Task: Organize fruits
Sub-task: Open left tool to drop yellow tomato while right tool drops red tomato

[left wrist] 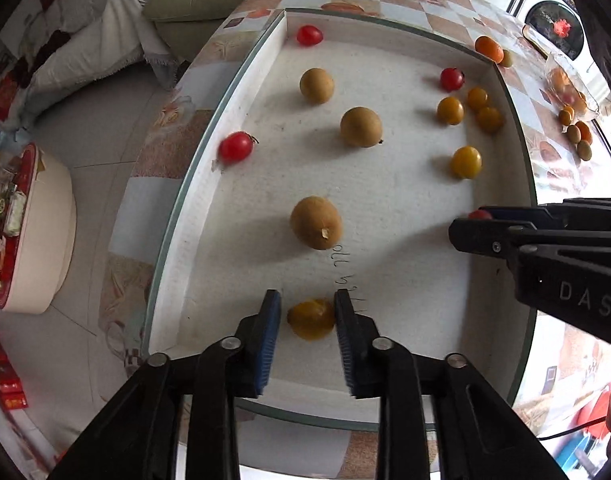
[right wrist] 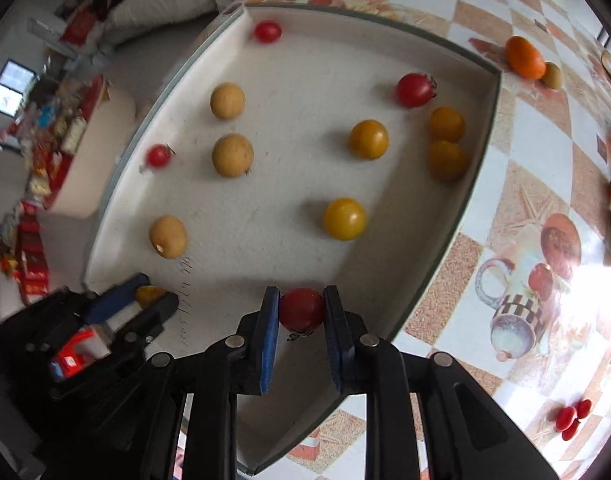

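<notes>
A yellow cherry tomato [left wrist: 311, 319] lies in the white tray [left wrist: 241, 92] between the left tool's [left wrist: 307, 312] parted pads, seemingly touching only the right one. The right tool [right wrist: 301, 308], pointing steeply down, clamps a red cherry tomato [right wrist: 301, 309], stem downward. Only the right wrist view shows three red tomatoes [right wrist: 570, 417] on the worktop [right wrist: 525, 152].

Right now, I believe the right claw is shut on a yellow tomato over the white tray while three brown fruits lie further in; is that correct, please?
Not quite: the right claw is shut on a red tomato, not a yellow one, as the right wrist view shows. The rest holds: it is over the white tray, and three brown fruits lie further in.
</notes>
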Motion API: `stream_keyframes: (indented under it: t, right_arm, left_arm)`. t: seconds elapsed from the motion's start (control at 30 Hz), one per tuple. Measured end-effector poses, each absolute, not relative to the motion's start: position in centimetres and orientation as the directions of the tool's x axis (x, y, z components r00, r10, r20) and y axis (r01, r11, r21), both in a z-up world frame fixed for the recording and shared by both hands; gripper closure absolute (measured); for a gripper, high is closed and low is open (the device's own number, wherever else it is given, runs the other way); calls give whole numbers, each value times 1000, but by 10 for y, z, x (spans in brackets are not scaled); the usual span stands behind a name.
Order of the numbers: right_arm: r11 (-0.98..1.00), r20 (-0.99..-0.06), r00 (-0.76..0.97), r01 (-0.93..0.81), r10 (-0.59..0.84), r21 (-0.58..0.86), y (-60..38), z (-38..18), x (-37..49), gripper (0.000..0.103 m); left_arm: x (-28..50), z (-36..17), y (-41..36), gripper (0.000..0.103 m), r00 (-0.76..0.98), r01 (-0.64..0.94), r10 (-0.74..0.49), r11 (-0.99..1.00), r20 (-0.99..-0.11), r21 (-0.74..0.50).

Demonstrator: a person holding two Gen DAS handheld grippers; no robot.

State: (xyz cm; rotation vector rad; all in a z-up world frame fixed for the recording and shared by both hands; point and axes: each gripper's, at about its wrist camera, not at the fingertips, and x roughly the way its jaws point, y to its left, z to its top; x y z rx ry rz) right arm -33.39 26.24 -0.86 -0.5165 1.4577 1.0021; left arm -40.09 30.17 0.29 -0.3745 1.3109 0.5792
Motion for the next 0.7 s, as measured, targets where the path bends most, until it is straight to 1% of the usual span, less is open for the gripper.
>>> stream_keyframes:
  t: [0.03, 0.07, 0.1, 0.13, 0.17, 0.2, 0.23, 0.3, 0.33, 0.37, 0.4, 0.5, 0.57, 0.6, 0.63, 0.67, 0.7]
  right_arm:
    - [516, -959, -161, -815, 232, 262, 265, -9, -337, 78]
    - [509, -963, -155, -824, 222, 250, 267, -9, -340, 77]
    - [500, -965, -151, -832, 214, 241, 269, -9, -342, 75]
    - [490, -965, -155, -838, 210, 241, 270, -9, -344, 69]
    - [479, -966, -160, -844, 205, 242, 272, -9, -346, 60]
    - [475, -969, -157, -849, 193, 232, 275, -9, -348, 54]
    - [475, -972, -148, -852, 180, 218, 277, -9, -349, 45]
    - [478, -972, -147, -850, 184, 219, 277, -4, -351, 43]
    - [480, -972, -146, -849, 186, 219, 276, -1, -350, 38]
    - [481, -972, -141, -850, 185, 215, 276, 3, -350, 26]
    - [483, -974, -134, -850, 184, 208, 275, 7, -350, 21]
    - [498, -974, -125, -843, 190, 205, 271, 18, -346, 18]
    - [515, -977, -121, -834, 177, 197, 270, 23, -345, 7]
    - [523, -978, -117, -830, 174, 193, 270, 26, -345, 4]
    - [531, -979, -113, -827, 169, 187, 267, 28, -343, 0]
    - [535, -980, -110, -824, 168, 184, 266, 31, -343, 0]
    - [539, -980, -109, -823, 164, 182, 263, 35, -342, 0]
  left_arm:
    - [-400, 2, 303, 32, 140, -593, 187, 802, -972, 69]
    - [-400, 1, 304, 15, 138, -596, 189, 800, -972, 71]
    - [-401, 2, 304, 15, 144, -598, 202, 798, -969, 78]
    - [-401, 3, 305, 15, 146, -594, 206, 800, -968, 81]
    - [-401, 2, 304, 15, 143, -591, 201, 803, -969, 79]
    - [-401, 1, 305, 15, 139, -591, 196, 803, -971, 77]
    - [-401, 0, 305, 14, 137, -592, 192, 802, -972, 75]
    - [-403, 1, 307, 14, 129, -597, 187, 799, -974, 74]
    - [-403, 0, 308, 14, 118, -600, 184, 796, -976, 78]
    - [-401, 0, 309, 14, 104, -603, 179, 794, -978, 82]
    - [-403, 1, 311, 14, 89, -608, 176, 789, -980, 86]
    - [-406, 4, 312, 13, 75, -617, 169, 782, -983, 87]
    - [-408, 9, 313, 13, 85, -620, 159, 781, -984, 73]
    - [-409, 12, 314, 13, 85, -620, 159, 781, -984, 73]
    - [-410, 13, 317, 5, 82, -621, 158, 780, -984, 73]
    - [-410, 15, 317, 0, 80, -624, 162, 778, -983, 78]
    - [-411, 17, 322, 0, 81, -623, 161, 779, -984, 76]
